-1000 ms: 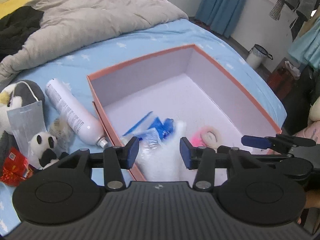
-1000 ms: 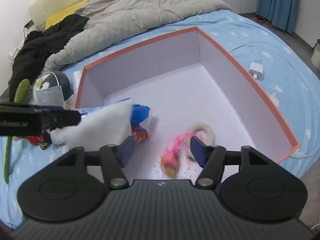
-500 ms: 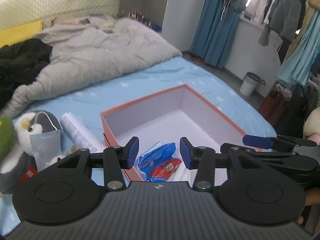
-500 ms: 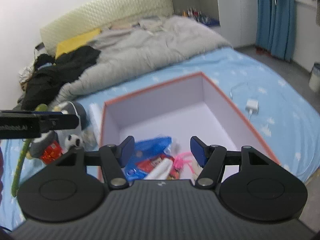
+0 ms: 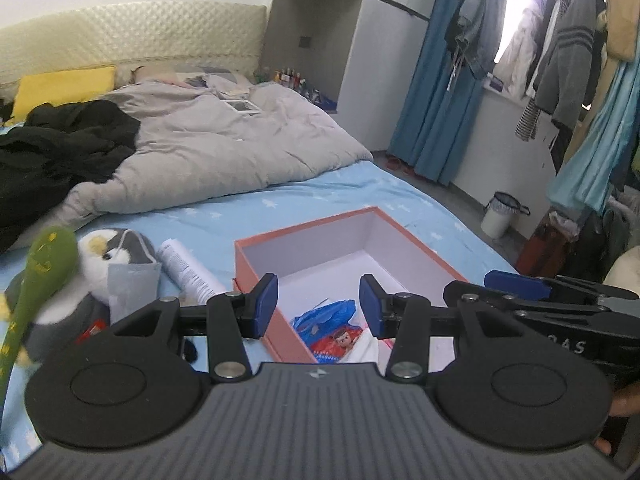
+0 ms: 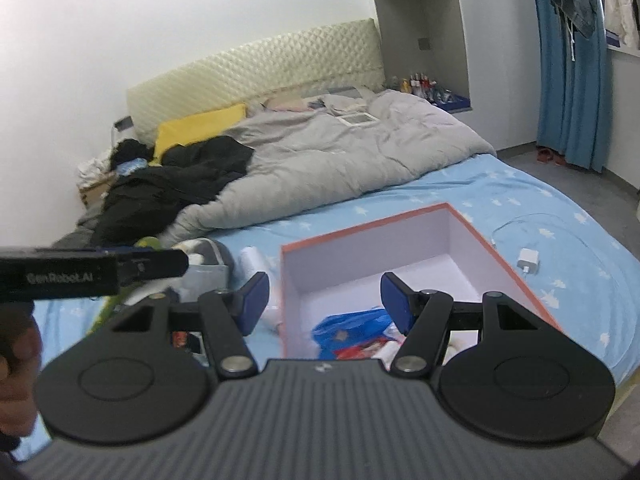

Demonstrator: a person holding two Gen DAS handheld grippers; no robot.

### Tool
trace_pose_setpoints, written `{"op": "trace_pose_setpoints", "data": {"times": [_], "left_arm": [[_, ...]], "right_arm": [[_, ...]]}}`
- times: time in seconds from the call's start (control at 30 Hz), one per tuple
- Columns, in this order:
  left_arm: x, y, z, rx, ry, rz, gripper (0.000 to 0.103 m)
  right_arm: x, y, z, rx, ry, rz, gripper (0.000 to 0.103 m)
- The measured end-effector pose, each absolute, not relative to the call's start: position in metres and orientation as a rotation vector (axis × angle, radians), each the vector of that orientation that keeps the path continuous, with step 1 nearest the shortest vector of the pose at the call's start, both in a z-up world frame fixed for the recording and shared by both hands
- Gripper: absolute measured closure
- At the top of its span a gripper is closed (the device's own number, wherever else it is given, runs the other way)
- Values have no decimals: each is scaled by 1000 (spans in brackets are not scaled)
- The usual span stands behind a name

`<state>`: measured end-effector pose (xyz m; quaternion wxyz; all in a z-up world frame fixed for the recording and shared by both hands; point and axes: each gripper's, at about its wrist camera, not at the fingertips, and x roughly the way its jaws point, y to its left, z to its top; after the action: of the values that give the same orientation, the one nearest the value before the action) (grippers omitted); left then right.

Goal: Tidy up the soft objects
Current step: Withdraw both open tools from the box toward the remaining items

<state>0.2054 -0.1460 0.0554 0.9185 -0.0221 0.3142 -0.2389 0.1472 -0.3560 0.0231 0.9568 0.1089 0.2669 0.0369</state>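
Observation:
An orange-rimmed box [image 5: 344,216] with a white inside sits on the blue bed; it also shows in the right wrist view [image 6: 400,220]. Inside it lie a blue plastic bag [image 5: 326,314], a red packet [image 5: 338,340] and a white soft cloth [image 5: 366,346]. A penguin plush [image 5: 116,254], a green plush [image 5: 38,276] and a white cylinder [image 5: 188,270] lie left of the box. My left gripper [image 5: 318,306] is open and empty, high above the box's near edge. My right gripper [image 6: 324,300] is open and empty, also raised over the box.
A grey duvet [image 5: 224,148] and black clothes [image 5: 60,148] cover the far bed. A white charger with cable [image 6: 528,258] lies right of the box. A small bin [image 5: 500,216] and hanging clothes [image 5: 560,52] stand at the right.
Both grippers have risen and pulled back from the box. The white cloth my left gripper carried now lies in the box. Both stay open.

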Motion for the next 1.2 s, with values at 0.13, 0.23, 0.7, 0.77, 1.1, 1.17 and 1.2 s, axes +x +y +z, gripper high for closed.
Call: {"op": "trace_pose_setpoints", "data": {"times": [0.13, 0.23, 0.7, 0.77, 1.1, 1.17, 1.2], "left_arm": [[184, -123, 54, -76, 644, -462, 52], [170, -105, 53, -97, 645, -436, 52], [111, -46, 38, -122, 635, -331, 52], [103, -37, 33, -132, 643, -310, 52], [75, -21, 12, -122, 668, -243, 52], [72, -17, 7, -125, 678, -238, 52], [69, -15, 5, -122, 682, -233, 52]], "right_arm": [[130, -340, 31, 212, 515, 102, 39], [120, -331, 34, 216, 504, 126, 39], [85, -289, 14, 218, 530, 187, 39], [80, -285, 9, 222, 544, 194, 39], [57, -257, -10, 184, 587, 217, 39], [55, -252, -20, 177, 618, 225, 39], [54, -250, -25, 177, 632, 228, 39]]}}
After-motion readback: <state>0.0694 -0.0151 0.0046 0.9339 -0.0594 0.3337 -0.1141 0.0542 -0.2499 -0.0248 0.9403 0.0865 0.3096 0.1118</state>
